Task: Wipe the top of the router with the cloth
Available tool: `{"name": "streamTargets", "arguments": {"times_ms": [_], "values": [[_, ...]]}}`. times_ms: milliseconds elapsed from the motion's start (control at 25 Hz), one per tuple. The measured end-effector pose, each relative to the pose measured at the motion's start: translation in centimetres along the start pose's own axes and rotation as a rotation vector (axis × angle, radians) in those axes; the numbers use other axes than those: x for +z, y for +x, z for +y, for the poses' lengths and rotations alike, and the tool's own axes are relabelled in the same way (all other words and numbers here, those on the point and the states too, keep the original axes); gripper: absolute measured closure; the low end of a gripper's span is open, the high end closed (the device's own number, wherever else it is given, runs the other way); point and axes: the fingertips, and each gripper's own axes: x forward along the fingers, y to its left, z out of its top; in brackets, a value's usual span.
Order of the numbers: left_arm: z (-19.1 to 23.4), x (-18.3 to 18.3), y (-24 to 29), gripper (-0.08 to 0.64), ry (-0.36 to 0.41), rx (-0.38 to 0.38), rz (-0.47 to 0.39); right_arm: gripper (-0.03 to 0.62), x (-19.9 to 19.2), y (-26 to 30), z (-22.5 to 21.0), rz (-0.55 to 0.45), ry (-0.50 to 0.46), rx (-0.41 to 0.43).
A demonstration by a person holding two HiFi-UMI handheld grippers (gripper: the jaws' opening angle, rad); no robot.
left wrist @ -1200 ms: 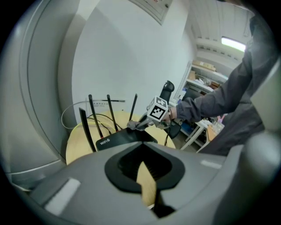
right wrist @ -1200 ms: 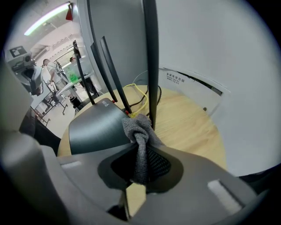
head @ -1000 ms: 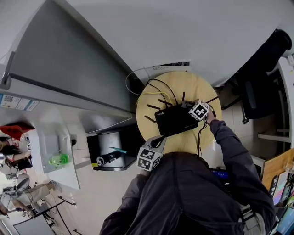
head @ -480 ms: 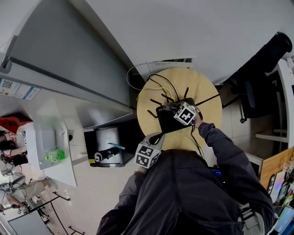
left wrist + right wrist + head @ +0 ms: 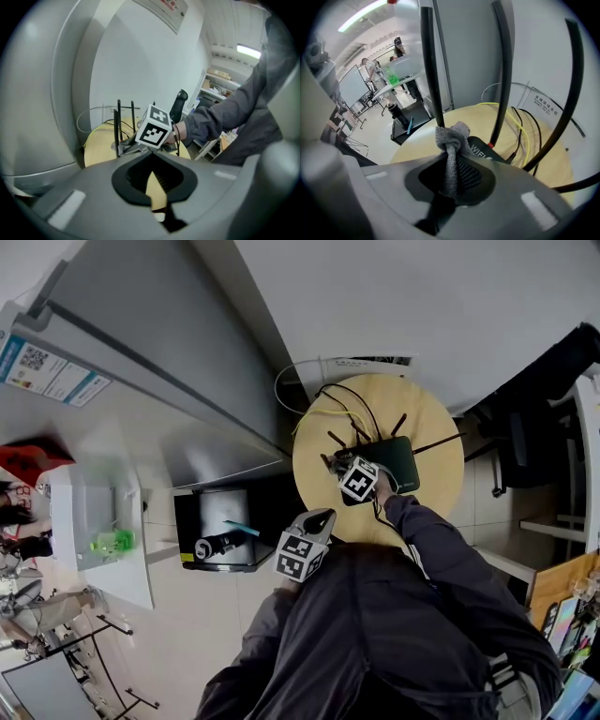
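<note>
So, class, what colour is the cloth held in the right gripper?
Grey; the cloth shows best in the right gripper view.

In the head view the right gripper point(image 5: 349, 470) covered the router's point(image 5: 398, 463) left end and hid the cloth point(image 5: 451, 140) beneath it. In the right gripper view the antennas point(image 5: 501, 70) ran off the top edge, and the gripper's body hid most of the router.

We log cloth point(image 5: 452, 140): grey terry, rough, nubby, matt | router point(image 5: 482, 149): black plastic, smooth, faint sheen | antennas point(image 5: 429, 61): smooth black plastic, dull gloss | yellow cable point(image 5: 521, 126): glossy sheath | table point(image 5: 410, 147): pale wood, smooth, matt | right gripper point(image 5: 449, 187) shell: grey plastic, matt.
</note>
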Motion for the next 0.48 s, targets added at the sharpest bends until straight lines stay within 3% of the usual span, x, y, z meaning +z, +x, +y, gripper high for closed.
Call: {"name": "streamTargets", "arguments": {"times_ms": [480], "values": [[-0.2, 0.3, 0.7, 0.560, 0.005, -0.014, 0.008, 0.554, -1.2, -0.4, -0.5, 0.024, 0.003, 0.044]]}}
